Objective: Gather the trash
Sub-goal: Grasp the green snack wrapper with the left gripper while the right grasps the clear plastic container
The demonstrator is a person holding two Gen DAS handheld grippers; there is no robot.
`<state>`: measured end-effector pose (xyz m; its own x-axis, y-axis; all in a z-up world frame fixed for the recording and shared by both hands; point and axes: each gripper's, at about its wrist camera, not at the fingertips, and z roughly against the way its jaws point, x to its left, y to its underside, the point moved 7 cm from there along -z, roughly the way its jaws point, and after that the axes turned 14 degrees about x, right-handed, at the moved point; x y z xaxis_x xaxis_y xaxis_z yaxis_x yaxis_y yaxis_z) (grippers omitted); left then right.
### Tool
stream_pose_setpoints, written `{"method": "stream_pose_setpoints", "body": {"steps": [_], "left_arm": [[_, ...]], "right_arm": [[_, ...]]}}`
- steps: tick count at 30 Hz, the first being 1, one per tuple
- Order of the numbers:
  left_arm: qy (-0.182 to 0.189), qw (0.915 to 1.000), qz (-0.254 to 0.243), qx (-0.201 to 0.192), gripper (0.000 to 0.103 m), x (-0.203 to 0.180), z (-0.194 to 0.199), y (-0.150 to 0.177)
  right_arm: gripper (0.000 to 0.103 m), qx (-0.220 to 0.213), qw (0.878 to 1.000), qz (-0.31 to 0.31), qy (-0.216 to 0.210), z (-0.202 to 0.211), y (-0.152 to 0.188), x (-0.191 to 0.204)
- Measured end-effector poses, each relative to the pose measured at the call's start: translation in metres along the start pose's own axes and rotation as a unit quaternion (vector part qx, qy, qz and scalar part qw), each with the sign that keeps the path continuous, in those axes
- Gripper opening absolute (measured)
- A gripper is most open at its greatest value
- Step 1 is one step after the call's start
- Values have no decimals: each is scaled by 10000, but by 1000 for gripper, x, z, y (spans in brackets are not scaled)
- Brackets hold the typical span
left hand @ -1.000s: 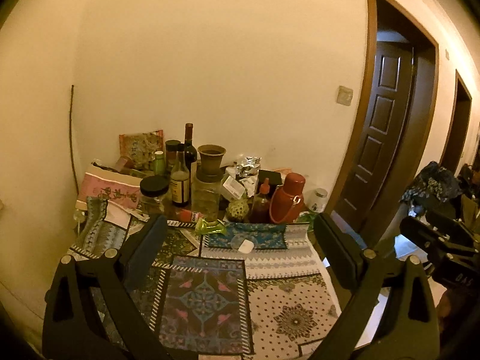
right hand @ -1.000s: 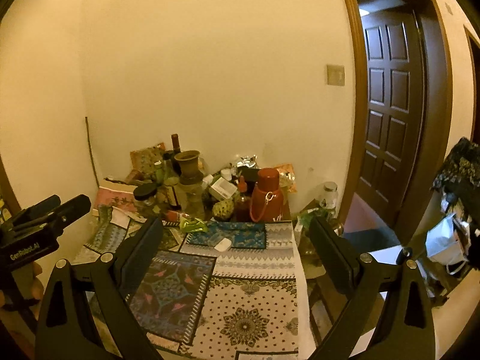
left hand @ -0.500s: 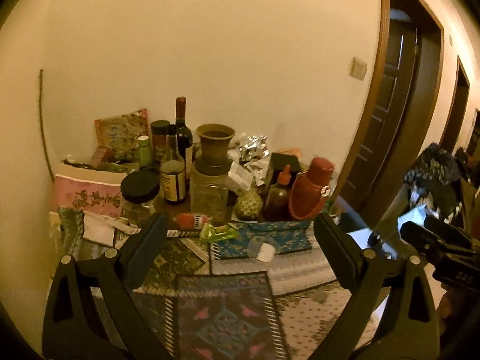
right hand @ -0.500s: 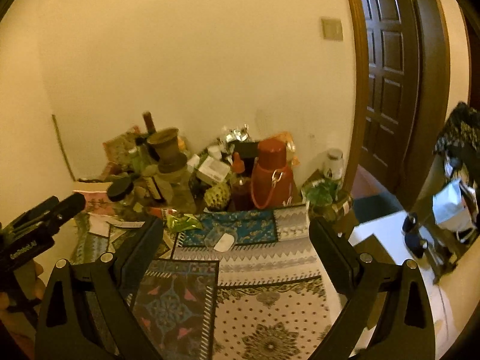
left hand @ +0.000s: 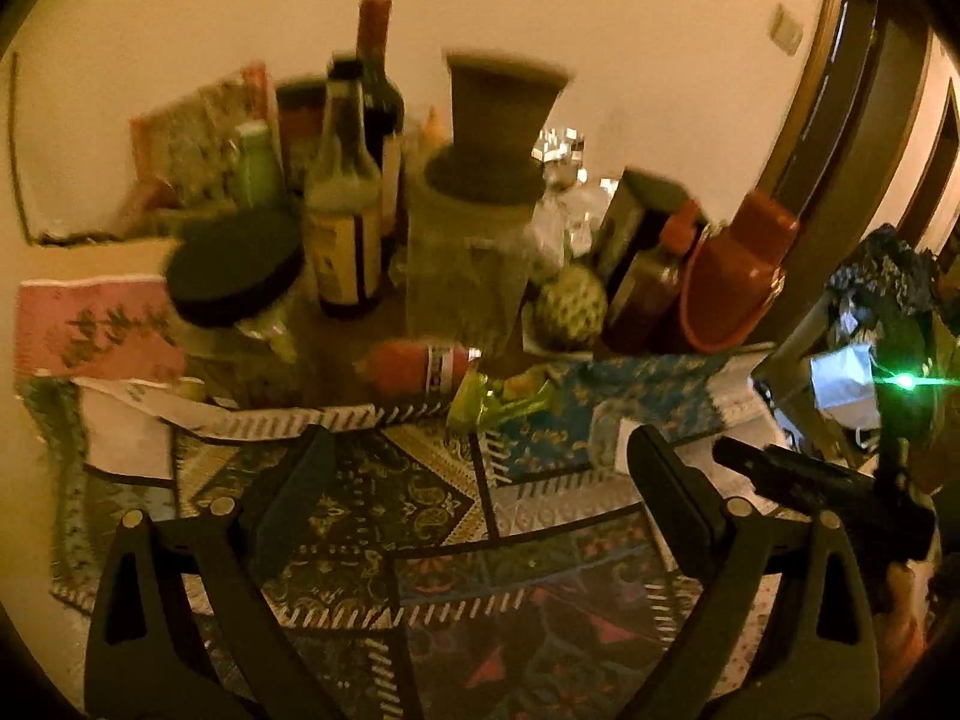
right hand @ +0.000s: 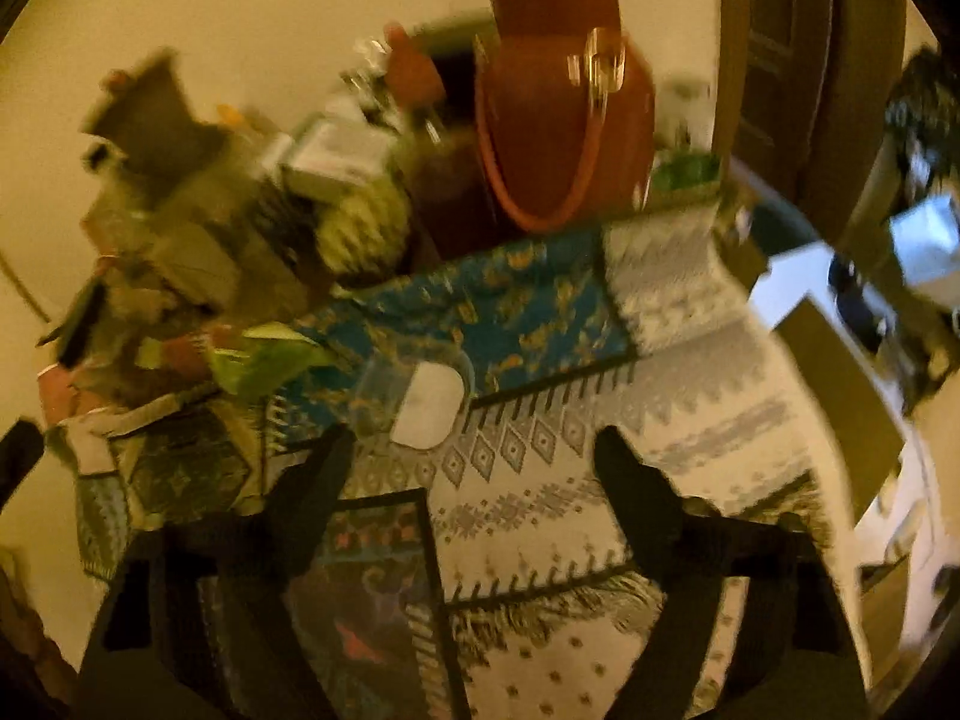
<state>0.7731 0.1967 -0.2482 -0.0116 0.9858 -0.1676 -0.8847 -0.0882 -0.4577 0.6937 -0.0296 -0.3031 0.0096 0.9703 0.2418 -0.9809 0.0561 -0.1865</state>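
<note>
A crumpled green wrapper (left hand: 498, 402) lies on the patterned cloth in front of the bottles, and it shows again as the green wrapper (right hand: 264, 360) in the right wrist view. Beside it sits a small clear plastic tub with a white lid (right hand: 427, 402). The same tub (left hand: 609, 435) is blurred in the left wrist view. My left gripper (left hand: 480, 474) hangs open above the cloth, short of the wrapper, with nothing between its fingers. My right gripper (right hand: 474, 456) points steeply down just short of the tub. Its jaws are closing, with only cloth between them.
Along the wall stand bottles (left hand: 345, 222), a black-lidded jar (left hand: 234, 276), a tall glass jar topped by a brown pot (left hand: 480, 228), a scaly green fruit (left hand: 567, 306) and a red flask (right hand: 558, 114). A red tube (left hand: 420, 366) lies by the wrapper. The table ends at right, by a doorway (right hand: 780, 72).
Both grippers have dropped and moved in toward the table, so the clutter looks larger. The right gripper has tilted downward and rolled, and its jaws stand narrower than before.
</note>
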Motion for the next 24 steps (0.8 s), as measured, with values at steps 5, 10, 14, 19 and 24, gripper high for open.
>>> {"method": "stream_pose_setpoints", "body": {"steps": [5, 10, 14, 19, 24], "left_arm": [[277, 9990, -127, 322, 97, 4, -52, -4], [537, 9971, -190, 506, 86, 2, -96, -13], [557, 9958, -269, 676, 81, 0, -124, -17], [670, 9939, -337, 804, 80, -2, -147, -18], [813, 9930, -280, 808, 79, -2, -157, -21]], "right_arm": [[35, 264, 9996, 55, -3, -42, -11, 5], [19, 261, 9990, 306, 209, -61, -13, 13], [14, 197, 9980, 388, 463, -66, -9, 16], [3, 61, 9981, 353, 493, -65, -8, 16], [2, 94, 9981, 388, 465, -66, -13, 19]]}}
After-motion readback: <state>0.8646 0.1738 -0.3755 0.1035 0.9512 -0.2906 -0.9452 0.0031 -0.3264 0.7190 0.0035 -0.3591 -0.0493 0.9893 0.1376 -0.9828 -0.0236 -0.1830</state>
